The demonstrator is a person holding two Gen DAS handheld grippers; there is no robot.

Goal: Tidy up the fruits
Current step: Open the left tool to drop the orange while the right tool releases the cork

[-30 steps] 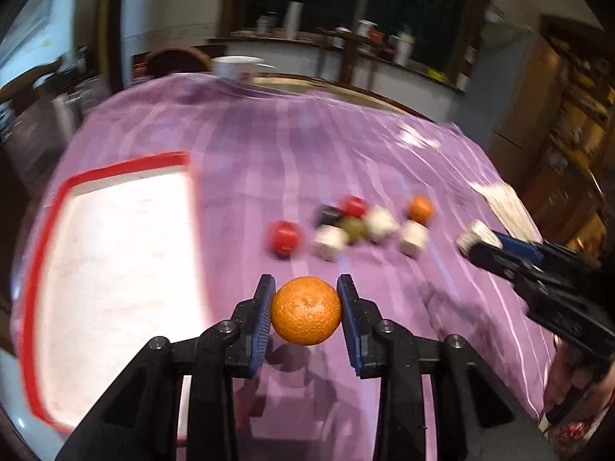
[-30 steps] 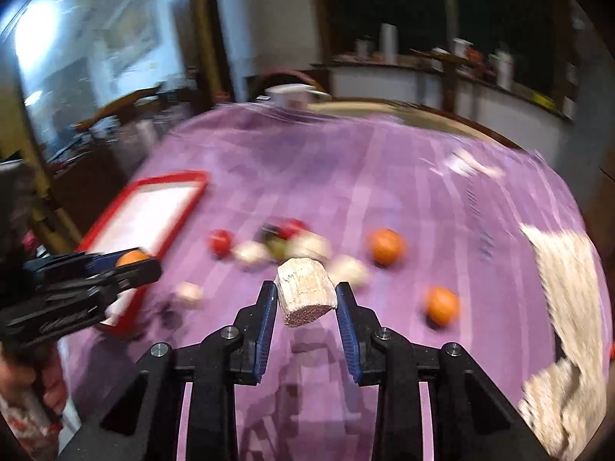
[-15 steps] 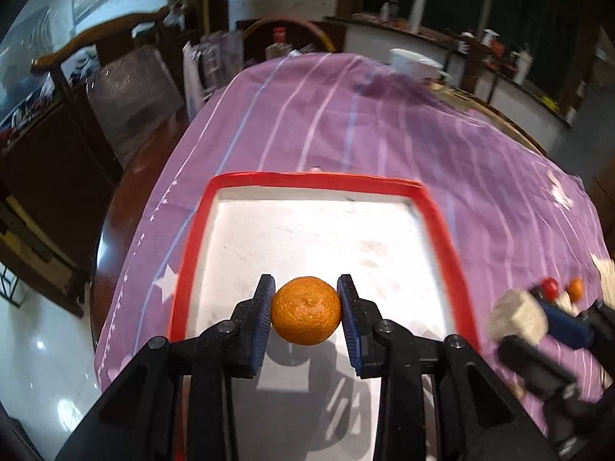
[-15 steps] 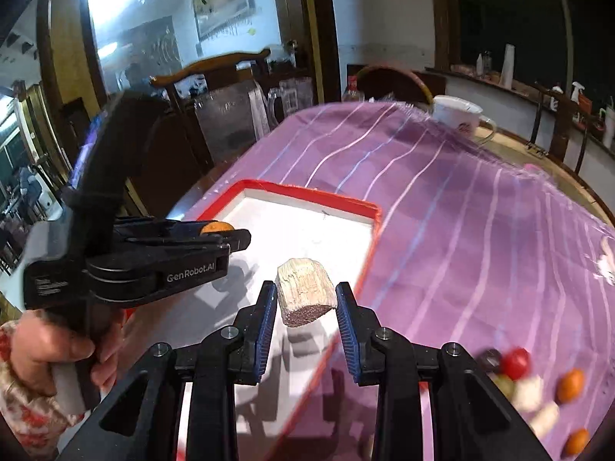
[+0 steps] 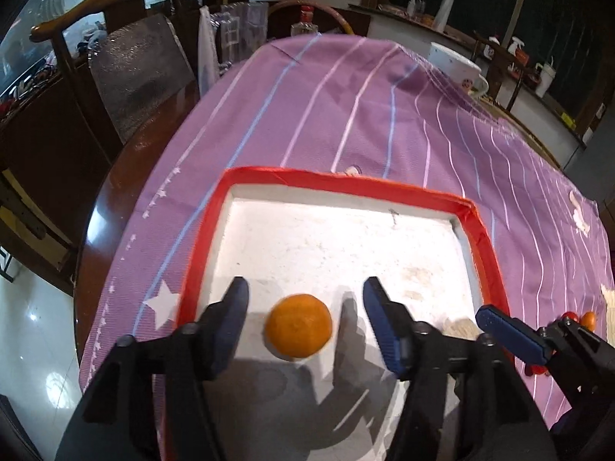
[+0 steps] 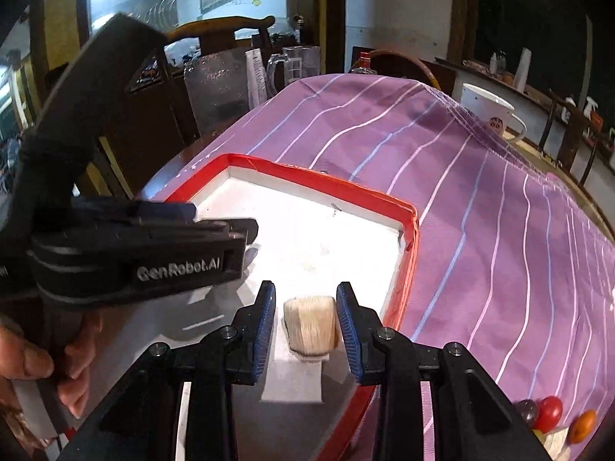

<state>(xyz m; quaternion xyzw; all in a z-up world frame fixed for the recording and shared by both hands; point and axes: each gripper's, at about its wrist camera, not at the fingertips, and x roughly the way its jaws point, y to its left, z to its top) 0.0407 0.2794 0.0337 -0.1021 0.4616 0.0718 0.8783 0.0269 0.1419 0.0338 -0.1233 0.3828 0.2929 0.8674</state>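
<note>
Fruit has just dropped: the left gripper (image 5: 303, 307) has let go, and the orange (image 5: 299, 325) sits low in the frame on the white tray (image 5: 346, 188). The right gripper (image 6: 305, 307) has loosened too, leaving its pale chunk (image 6: 310, 324) there. 2 pieces sorted; more wait at lower right.

The tray (image 5: 203, 261) runs off the lower edge in both views. Small fruits (image 6: 549, 411) at the right wrist view's corner are partly cut off, their kinds unclear. The left gripper (image 6: 215, 230) hides the tray's near-left corner.
</note>
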